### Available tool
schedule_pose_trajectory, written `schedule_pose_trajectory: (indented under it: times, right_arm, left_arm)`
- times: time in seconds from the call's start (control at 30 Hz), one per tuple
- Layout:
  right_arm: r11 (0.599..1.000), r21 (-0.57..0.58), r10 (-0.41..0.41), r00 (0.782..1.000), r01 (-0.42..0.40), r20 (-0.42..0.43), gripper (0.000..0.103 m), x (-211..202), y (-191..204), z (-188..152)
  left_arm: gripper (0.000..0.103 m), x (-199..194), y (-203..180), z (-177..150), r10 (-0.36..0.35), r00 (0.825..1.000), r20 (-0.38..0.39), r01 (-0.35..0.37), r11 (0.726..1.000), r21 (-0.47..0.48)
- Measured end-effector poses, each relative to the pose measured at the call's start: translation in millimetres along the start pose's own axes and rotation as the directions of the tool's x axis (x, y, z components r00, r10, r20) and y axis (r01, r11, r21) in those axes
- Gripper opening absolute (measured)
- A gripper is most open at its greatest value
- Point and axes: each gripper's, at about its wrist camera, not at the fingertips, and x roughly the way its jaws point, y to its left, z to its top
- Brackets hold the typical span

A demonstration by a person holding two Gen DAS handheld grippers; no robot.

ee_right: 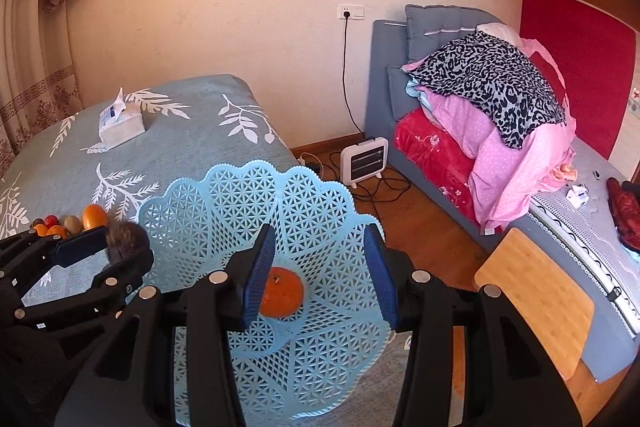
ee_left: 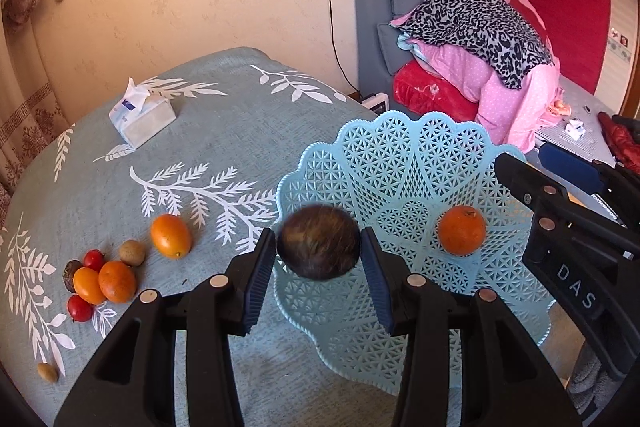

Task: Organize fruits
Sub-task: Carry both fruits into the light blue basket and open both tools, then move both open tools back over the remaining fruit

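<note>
Evidently the left hand-held gripper (ee_left: 319, 259) is clenching a dark brown fruit (ee_left: 319, 242) over the 9 o'clock rim of the blue basket (ee_left: 404, 147) to drop it beside the orange (ee_left: 461, 230), while the right hand-held gripper (ee_right: 319, 273) is hovering released above that orange.

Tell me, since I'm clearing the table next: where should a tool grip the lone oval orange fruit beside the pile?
Grip the oval orange fruit across its narrow middle, coming from above. It lies on its side on the tablecloth, long axis running roughly away from the left-wrist camera, apart from the pale brown fruit, so both flanks look free for the fingers.
</note>
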Motion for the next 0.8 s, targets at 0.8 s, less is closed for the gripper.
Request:
schedule_pose_trajectory:
  times: [0.8]
  right_arm:
    - [1.000,-0.027,-0.013,1.000,0.013,0.002,0.057,-2,14,-1]
  left_arm:
    - [0.085,-19,47,-5,0.068,0.997,0.044,-0.063,0.993,-0.099]
